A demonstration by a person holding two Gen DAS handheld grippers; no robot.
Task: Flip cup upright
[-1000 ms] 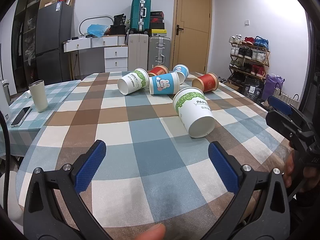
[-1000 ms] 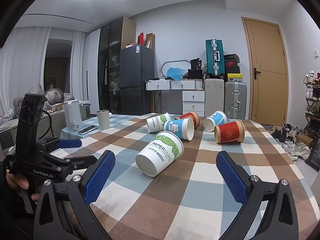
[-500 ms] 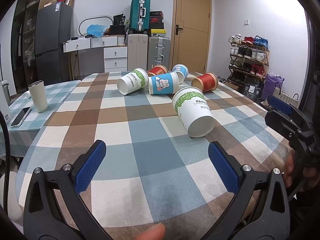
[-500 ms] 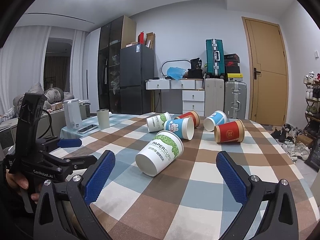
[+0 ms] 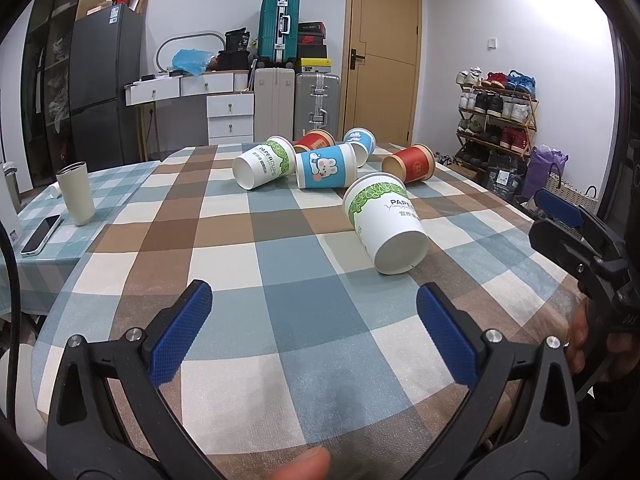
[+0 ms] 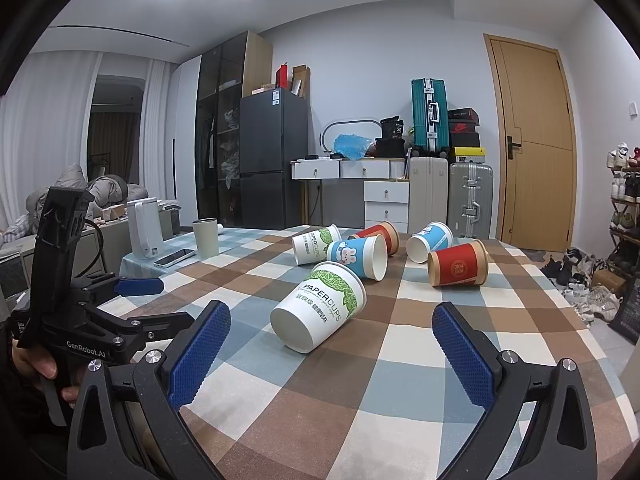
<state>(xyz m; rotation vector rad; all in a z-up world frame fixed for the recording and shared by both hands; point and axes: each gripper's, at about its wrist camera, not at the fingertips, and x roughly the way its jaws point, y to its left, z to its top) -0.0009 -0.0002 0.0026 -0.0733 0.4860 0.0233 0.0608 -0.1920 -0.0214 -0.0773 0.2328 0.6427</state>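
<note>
The left gripper (image 5: 314, 332) and right gripper (image 6: 332, 352) both gape wide, holding nothing. The nearest white cup (image 6: 318, 312) lies on its side at centre frame on the checked tablecloth (image 6: 400, 380).

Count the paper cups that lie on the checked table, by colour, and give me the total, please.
White with green leaves: 2 (near one, far one)
Blue with a rabbit: 2 (front one, back one)
Red: 2 (right one, back one)
Total: 6, all on their sides.
</note>
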